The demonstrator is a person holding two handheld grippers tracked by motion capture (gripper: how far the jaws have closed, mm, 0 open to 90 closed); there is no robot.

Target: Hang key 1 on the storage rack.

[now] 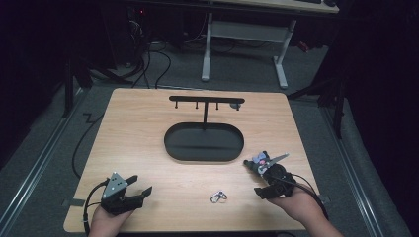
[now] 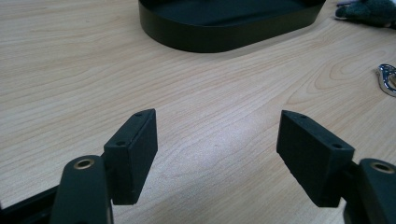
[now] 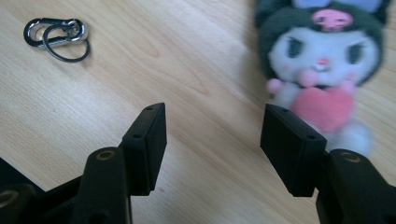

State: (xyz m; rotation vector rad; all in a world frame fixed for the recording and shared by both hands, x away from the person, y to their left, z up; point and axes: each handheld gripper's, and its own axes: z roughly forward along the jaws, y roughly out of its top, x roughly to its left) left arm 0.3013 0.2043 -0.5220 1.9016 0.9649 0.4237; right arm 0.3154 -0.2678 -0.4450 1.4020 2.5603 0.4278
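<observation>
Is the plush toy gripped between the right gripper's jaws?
No. In the right gripper view the right gripper stands open over bare wood, and the plush toy lies on the table beyond its jaws.

Left gripper [image 2: 217,154] jaws wide apart over bare wooden table [image 2: 70,70]; black oval tray [image 2: 224,35] ahead; silver carabiner [image 2: 387,79] at right edge.

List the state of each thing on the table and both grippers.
left gripper: open, empty, above bare wood.
right gripper: open, nothing between the jaws.
plush toy: lying on the table, free.
carabiner: flat on the table, untouched.
hook stand: upright, pegs empty.
oval tray: empty.
</observation>
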